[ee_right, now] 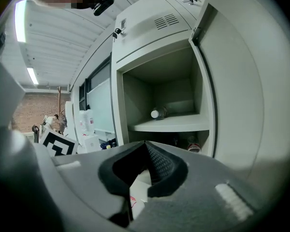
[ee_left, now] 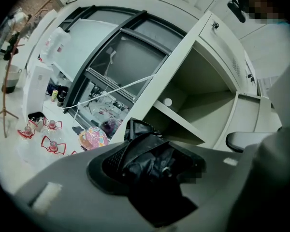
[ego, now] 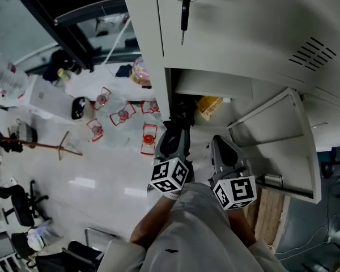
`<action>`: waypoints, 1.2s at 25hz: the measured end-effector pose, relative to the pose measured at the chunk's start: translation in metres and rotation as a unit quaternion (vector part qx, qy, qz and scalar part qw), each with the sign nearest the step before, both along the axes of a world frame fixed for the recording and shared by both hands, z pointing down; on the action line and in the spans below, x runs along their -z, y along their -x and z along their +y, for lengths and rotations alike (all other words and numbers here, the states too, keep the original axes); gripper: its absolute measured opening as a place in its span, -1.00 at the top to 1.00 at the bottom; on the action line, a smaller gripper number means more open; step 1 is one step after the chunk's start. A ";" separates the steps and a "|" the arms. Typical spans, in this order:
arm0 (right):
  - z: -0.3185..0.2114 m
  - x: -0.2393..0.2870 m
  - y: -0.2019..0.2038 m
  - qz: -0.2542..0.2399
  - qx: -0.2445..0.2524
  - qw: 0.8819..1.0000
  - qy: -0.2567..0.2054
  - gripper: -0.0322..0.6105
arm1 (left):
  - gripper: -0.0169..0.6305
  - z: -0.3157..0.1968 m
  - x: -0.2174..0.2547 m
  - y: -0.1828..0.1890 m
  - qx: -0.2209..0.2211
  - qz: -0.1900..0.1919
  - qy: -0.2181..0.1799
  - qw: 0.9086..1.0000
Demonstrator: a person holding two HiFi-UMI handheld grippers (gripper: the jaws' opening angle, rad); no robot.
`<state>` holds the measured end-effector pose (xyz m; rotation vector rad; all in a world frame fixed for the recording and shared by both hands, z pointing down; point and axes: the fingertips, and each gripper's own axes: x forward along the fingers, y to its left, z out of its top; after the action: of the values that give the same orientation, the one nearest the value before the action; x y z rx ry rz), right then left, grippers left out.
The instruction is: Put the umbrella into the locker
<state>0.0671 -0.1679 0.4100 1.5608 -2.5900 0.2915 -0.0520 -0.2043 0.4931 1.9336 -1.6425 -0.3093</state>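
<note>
Holding the umbrella (ee_left: 141, 129) before the open locker (ee_right: 157, 93), the left claw (ee_left: 152, 154) pinches its folded black canopy; the right claw (ee_right: 146, 146) is pressed together, empty. Delivery appears under way: next, reach inside a compartment and release.

Nothing is reading clearly from here; the yellow packet (ego: 208, 105) inside the locker (ego: 232, 33) is showing only illegible print.
</note>
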 end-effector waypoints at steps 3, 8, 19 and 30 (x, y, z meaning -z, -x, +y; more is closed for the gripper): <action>0.000 -0.001 0.000 0.004 0.005 1.000 0.003 0.89 | 0.19 -0.006 -0.004 -0.003 0.009 0.009 0.001 1.000; -0.002 -0.001 0.000 0.009 0.015 1.000 0.003 0.89 | 0.19 -0.020 -0.009 -0.007 0.031 0.022 0.000 0.999; -0.001 -0.004 -0.002 0.019 0.026 0.999 0.012 0.89 | 0.19 -0.042 -0.036 -0.011 0.067 0.004 0.018 0.998; -0.002 -0.015 -0.004 0.013 0.022 0.999 0.027 0.89 | 0.18 -0.065 -0.051 -0.019 0.079 -0.062 -0.003 0.995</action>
<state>0.0714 -0.1697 0.4247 1.4772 -2.5701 0.3325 -0.0326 -0.2690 0.5444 1.8630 -1.8823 -0.2620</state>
